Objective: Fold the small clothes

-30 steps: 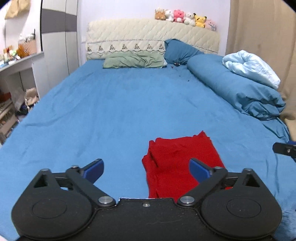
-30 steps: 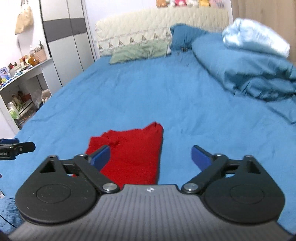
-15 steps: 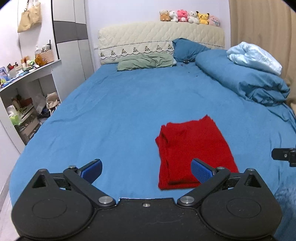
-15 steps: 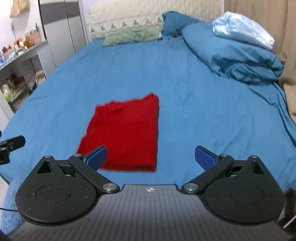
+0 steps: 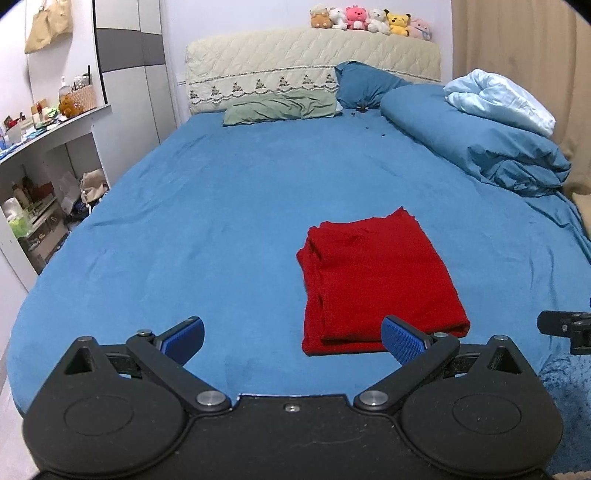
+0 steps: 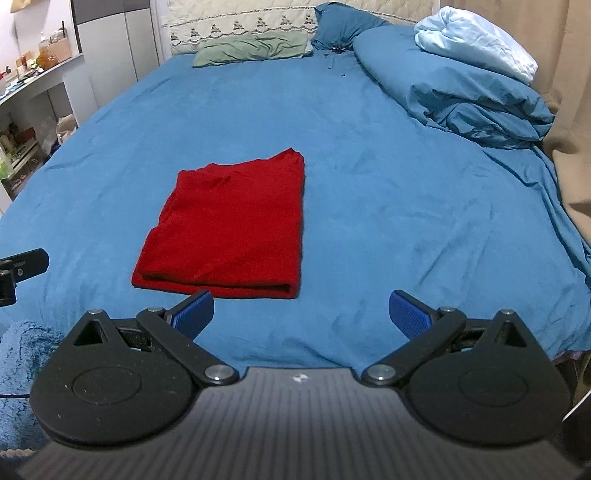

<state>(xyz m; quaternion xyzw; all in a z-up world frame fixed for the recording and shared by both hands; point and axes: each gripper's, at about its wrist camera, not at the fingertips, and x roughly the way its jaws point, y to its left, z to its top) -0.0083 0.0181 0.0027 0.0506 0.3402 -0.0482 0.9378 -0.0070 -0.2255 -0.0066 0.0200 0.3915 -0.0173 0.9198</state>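
Red garment (image 5: pixel 380 280) lies folded into a flat rectangle on the blue bedsheet (image 5: pixel 221 221), lower centre-right of the left wrist view and centre-left of the right wrist view (image 6: pixel 229 229). Folded edge faces the cameras; layers show along that near edge. What kind of garment it is cannot be made out.

Left gripper (image 5: pixel 291 338): released, blue pads spread wide, nothing between them. Its right pad (image 5: pixel 400 338) overlaps the garment's near right corner in the frame; actual contact cannot be judged.

Right gripper (image 6: pixel 301 314): likewise released and empty. Its left pad (image 6: pixel 194 312) sits just in front of the garment's near edge in the frame.

Each view catches only a black tip of the other gripper at the frame edge: (image 5: pixel 565 326) at right, (image 6: pixel 22 264) at left.

Upper frame: green pillow (image 5: pixel 280 109), rolled blue duvet (image 5: pixel 480 147) with a pale blue cover (image 5: pixel 498 99) on it, plush toys (image 5: pixel 369 24) on the headboard. Shelf items (image 5: pixel 44 114) at upper left are too small to identify. A fuzzy blue textile (image 6: pixel 18 369) is cut off at lower left.
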